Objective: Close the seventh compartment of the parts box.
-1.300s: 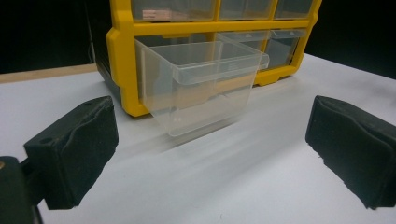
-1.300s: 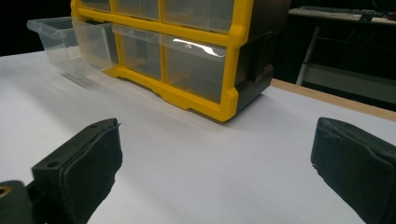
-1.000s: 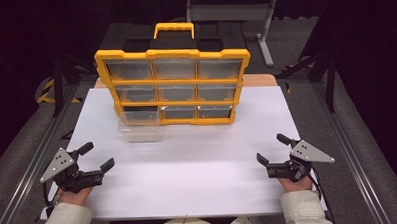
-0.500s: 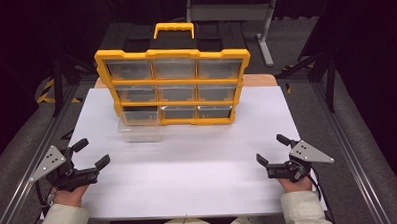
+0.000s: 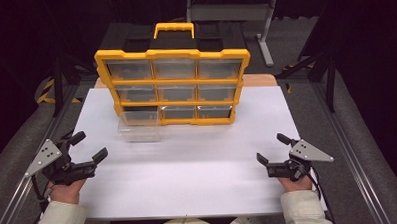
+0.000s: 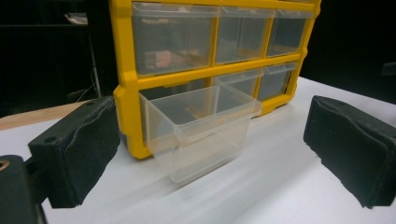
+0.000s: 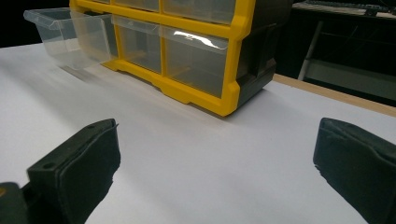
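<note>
With both the left gripper (image 5: 83, 151) and the right gripper (image 5: 277, 152) spread wide and empty near the table's front edge, the clear drawer (image 6: 201, 128) sits pulled out, seemingly free of the yellow organizer (image 5: 173, 88), so the next move is probably to reach for it.

No readable text or labels, as far as visible.

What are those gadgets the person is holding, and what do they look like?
Each hand holds a black two-jaw gripper: the left gripper and right gripper. Each carries a grey three-cornered plate dotted with small holes, and a dark cable trails from each. The jaws end in thick black padded blocks. The person's sleeves are pale beige.
</note>
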Demonstrator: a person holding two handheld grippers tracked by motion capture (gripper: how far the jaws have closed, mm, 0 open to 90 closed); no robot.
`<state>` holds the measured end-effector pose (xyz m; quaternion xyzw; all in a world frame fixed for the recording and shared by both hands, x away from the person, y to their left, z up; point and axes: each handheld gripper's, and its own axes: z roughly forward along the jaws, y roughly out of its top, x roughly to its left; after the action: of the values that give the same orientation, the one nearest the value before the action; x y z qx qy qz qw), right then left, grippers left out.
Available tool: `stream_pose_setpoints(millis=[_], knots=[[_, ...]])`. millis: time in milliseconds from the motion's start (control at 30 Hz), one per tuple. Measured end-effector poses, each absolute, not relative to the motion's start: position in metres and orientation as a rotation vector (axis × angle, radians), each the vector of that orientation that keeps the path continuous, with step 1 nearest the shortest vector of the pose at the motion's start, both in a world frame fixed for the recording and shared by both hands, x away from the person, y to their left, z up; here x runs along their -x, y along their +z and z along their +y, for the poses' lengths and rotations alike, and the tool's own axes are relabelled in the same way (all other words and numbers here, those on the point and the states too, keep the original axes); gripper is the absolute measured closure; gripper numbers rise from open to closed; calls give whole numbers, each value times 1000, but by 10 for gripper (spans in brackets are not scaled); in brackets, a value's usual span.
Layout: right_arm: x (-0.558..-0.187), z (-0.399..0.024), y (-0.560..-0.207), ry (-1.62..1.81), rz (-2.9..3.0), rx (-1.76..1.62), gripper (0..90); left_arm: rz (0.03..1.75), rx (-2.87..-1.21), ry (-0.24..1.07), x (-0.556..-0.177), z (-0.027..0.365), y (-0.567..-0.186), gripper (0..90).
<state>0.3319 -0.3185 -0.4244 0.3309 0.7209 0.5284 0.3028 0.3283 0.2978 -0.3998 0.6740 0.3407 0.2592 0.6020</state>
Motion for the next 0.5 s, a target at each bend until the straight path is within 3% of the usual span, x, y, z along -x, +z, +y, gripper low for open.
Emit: stream_pose_setpoints(millis=[500], knots=[[-332,-318,-425,1400,1918,-874,14,722,-1599,556,-352,273,-386,44]])
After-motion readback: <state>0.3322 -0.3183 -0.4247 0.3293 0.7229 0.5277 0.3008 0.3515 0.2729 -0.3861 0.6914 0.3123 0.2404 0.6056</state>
